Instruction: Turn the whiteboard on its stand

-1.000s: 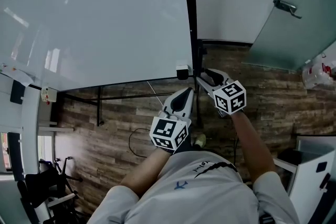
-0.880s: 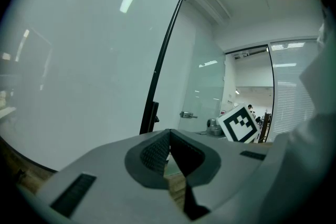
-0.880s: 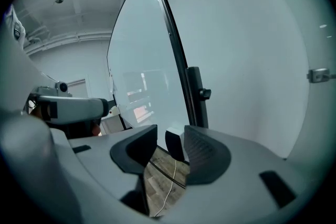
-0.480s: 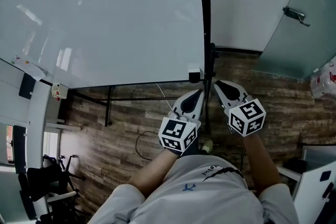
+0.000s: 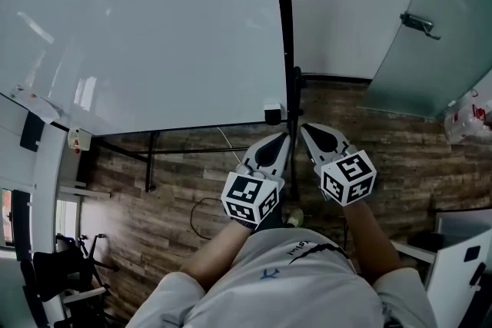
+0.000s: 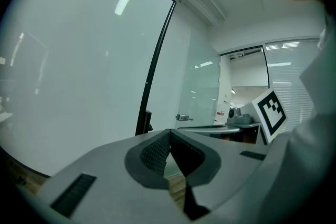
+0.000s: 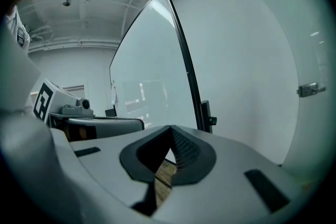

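The big whiteboard [image 5: 146, 27] hangs tilted on its black stand post [image 5: 281, 19], with a small white clamp [image 5: 272, 113] at its lower right corner. Both grippers are held side by side just below that corner, pointing up at it. My left gripper [image 5: 283, 136] is shut, its tips met with nothing between them [image 6: 169, 131]. My right gripper [image 5: 305, 127] is also shut and empty [image 7: 170, 127], a little right of the post and clear of it. The left gripper view shows the board [image 6: 79, 71] and its black edge [image 6: 155, 65] ahead.
A glass door with a metal handle [image 5: 419, 23] stands at the right. The stand's black legs [image 5: 150, 157] and a cable [image 5: 201, 211] lie on the wood floor. A white bag [image 5: 465, 107], a white cabinet [image 5: 461, 257] and a black trolley [image 5: 65, 273] sit at the edges.
My right gripper's jaws, open at the post a second ago, have closed, and it now sits slightly back from the post. The left gripper has stayed shut beside it.
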The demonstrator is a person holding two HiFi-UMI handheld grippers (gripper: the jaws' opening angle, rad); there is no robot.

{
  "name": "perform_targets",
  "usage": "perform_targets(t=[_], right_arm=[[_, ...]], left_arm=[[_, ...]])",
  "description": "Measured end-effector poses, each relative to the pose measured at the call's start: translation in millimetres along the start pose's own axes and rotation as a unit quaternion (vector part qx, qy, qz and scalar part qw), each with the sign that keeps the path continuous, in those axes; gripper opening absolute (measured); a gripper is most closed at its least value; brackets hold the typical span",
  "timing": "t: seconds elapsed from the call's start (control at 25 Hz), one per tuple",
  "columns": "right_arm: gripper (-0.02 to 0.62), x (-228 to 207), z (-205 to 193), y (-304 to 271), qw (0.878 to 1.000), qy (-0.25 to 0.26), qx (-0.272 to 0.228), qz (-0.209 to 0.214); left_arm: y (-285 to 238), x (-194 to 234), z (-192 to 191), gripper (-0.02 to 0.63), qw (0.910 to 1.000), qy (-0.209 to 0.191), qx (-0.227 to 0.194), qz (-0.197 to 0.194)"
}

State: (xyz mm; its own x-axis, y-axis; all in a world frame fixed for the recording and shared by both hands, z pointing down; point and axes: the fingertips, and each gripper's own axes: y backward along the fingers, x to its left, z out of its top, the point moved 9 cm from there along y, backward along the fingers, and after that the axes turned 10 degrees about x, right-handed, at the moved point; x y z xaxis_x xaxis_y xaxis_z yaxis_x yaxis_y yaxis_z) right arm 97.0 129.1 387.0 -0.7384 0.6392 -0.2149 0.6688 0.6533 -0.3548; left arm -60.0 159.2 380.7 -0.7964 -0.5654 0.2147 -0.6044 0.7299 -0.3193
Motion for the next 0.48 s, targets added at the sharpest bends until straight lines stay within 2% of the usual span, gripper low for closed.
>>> perform_targets(t=[0.48], right_arm=[[0.012,4.4,4.0,-7.0,1.000,0.007,0.000,0.004]], left_arm=[[3.1,7.1,1.1,0.011,0.9999,-0.004,0.002,0.014]])
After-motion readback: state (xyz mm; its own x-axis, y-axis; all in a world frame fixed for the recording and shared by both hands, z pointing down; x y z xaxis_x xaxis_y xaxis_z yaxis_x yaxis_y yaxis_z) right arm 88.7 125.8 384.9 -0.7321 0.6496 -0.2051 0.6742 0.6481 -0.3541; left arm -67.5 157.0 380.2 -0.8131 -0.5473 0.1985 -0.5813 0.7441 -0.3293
